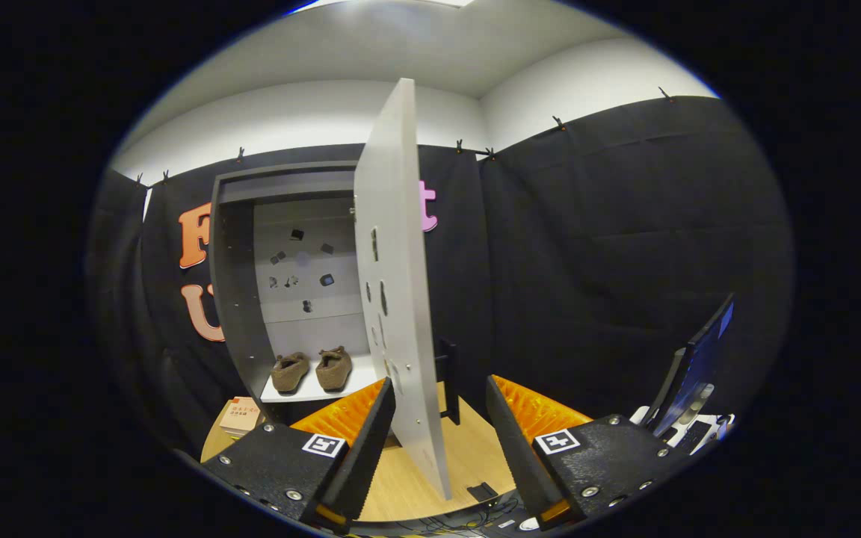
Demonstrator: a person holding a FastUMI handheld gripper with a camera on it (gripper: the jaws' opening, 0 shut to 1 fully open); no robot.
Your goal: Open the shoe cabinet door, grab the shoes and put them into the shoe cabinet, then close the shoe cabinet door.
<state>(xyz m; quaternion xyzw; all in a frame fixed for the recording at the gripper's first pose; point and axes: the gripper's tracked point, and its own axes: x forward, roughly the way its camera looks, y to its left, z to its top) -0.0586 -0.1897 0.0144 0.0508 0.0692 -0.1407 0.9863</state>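
The grey shoe cabinet (240,299) stands on the wooden table against the black cloth wall. Its door (393,284) is swung wide open and points edge-on toward me, with its lower edge reaching between my fingers. A pair of brown shoes (312,370) sits side by side on the cabinet's white bottom shelf (311,391), beyond my left finger. My gripper (438,426) is open, and neither finger presses on the door. The left finger (367,441) is close beside the door's inner face, while the right finger (509,441) stands well apart from it.
The round wooden table (415,478) carries the cabinet. A black bracket (449,381) stands behind the door. A small cardboard box (240,415) lies left of the cabinet. A dark monitor (692,370) and white gear sit beyond my right finger. Cables run along the table's near edge.
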